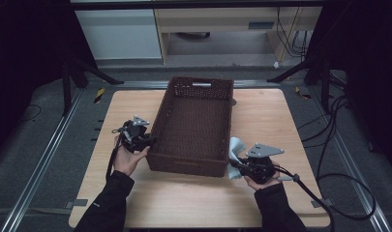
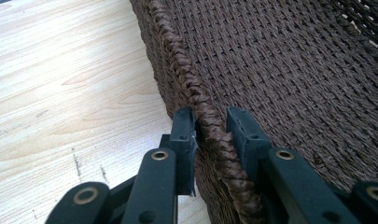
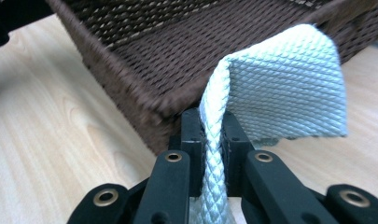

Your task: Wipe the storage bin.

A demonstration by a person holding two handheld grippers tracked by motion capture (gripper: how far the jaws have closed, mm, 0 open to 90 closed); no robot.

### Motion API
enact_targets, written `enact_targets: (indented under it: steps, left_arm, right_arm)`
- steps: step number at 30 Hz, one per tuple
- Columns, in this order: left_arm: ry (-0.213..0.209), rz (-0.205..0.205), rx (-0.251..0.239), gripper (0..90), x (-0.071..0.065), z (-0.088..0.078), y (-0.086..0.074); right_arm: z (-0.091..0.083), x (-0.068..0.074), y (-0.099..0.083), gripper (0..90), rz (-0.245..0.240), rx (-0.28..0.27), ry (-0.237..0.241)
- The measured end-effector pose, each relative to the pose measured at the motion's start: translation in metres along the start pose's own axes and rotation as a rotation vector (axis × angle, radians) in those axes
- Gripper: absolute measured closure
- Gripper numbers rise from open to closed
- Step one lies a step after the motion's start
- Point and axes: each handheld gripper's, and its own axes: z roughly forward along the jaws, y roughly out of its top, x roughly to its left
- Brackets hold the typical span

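Gripping the one woven basket's (image 1: 193, 125) braided left rim, the left claw (image 2: 210, 126) is clamped on it; the basket sits mid-desk (image 1: 261, 125); the right claw (image 3: 213, 128) pinches one pale cloth (image 3: 289, 88) beside the basket's near right corner.

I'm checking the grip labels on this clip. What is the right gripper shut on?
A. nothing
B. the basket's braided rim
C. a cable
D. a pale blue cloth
D: in the right gripper view the right gripper pinches a pale blue cloth beside the basket.
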Motion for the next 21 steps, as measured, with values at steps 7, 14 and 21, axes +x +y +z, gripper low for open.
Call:
enact_targets:
  steps: [7, 14, 21]
  left_arm:
    - [0.001, -0.014, -0.005, 72.4, -0.002, 0.0, 0.0]
    - [-0.006, -0.016, -0.001, 72.4, -0.001, 0.0, 0.001]
    - [-0.005, -0.018, -0.009, 72.5, 0.003, 0.003, 0.003]
  right_arm:
    - [0.016, 0.009, -0.018, 83.7, -0.024, 0.108, -0.017]
    - [0.022, 0.002, -0.03, 83.6, 0.018, 0.156, -0.017]
    - [-0.006, 0.0, -0.014, 83.7, 0.043, -0.007, 0.008]
